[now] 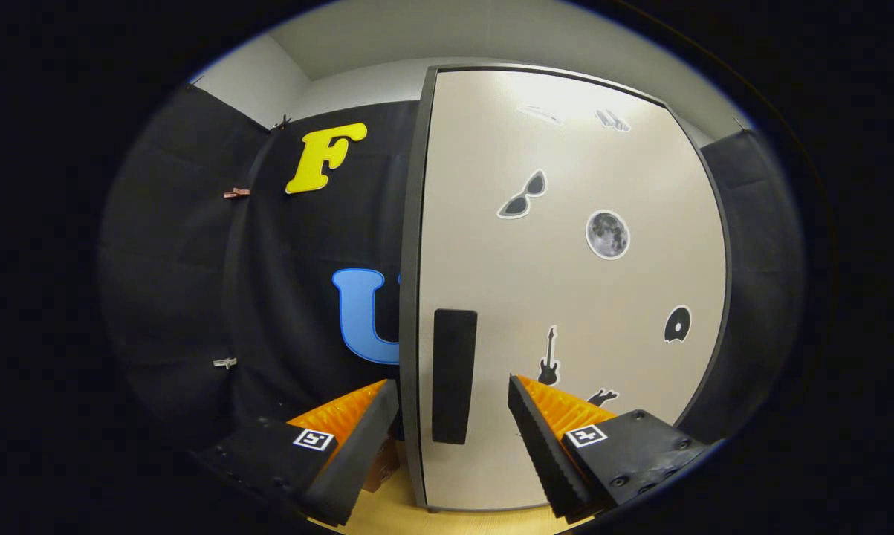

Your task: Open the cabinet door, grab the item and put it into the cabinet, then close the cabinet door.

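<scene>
Down at the near end, the gripper (454,405) has its two fingers spread wide apart, with nothing held between them. Each finger (357,438) carries a small square marker on its upper side. Through the gap between the fingers stands the cabinet door's handle (454,375), a dark upright bar set near the door's left edge; whether the fingertips touch it cannot be told, though they sit on either side of its lower half.

The cabinet door (565,297) itself is a pale panel in a dark frame, upright and seemingly shut, rising well beyond the fingers. Stickers are scattered over it: a guitar (549,357) just past the right finger, a disc (677,324) further right, a moon (608,234) above those, and sunglasses (523,195) higher and to the left. Two fainter stickers near the top are washed out by glare and cannot be made out.

Under the left finger, close to the door's bottom corner, a small brown thing (382,464) rests on the light wooden tabletop (447,520); it is mostly hidden, so what it is cannot be told. Left of the door hangs the black cloth wall (194,297), with two small clips (235,193) pinned on it.
</scene>
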Tool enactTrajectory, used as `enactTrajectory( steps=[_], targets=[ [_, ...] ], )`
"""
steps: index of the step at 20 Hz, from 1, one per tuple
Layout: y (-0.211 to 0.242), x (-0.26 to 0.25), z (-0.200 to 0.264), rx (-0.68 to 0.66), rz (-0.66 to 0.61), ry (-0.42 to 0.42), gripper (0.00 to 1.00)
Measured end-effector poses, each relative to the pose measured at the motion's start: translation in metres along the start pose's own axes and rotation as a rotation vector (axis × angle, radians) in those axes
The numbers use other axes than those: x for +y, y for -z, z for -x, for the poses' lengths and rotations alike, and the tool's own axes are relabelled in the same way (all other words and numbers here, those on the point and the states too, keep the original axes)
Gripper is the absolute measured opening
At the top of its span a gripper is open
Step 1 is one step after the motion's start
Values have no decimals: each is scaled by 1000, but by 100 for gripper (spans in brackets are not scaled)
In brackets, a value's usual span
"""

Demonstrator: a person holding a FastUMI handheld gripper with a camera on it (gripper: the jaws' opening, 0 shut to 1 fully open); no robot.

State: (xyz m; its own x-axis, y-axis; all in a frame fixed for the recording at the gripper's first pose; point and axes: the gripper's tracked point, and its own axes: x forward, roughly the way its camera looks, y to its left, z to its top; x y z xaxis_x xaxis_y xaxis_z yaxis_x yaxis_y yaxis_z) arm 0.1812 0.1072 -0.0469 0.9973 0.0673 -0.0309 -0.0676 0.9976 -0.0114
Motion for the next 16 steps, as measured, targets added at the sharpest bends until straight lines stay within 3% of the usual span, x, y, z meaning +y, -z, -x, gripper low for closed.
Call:
enactTrajectory(
  steps=[5, 6, 8, 9, 11, 16],
  targets=[
    [5, -1, -19, 2, -10, 27, 86],
    [3, -5, -23, -2, -9, 43, 80],
    [1, -9, -27, -10, -10, 66, 57],
    [0, -8, -29, -13, -17, 66, 57],
    [-2, -3, -30, -4, -43, 51, 37],
    [1, -4, -31, 13, -16, 85, 32]
  ],
)
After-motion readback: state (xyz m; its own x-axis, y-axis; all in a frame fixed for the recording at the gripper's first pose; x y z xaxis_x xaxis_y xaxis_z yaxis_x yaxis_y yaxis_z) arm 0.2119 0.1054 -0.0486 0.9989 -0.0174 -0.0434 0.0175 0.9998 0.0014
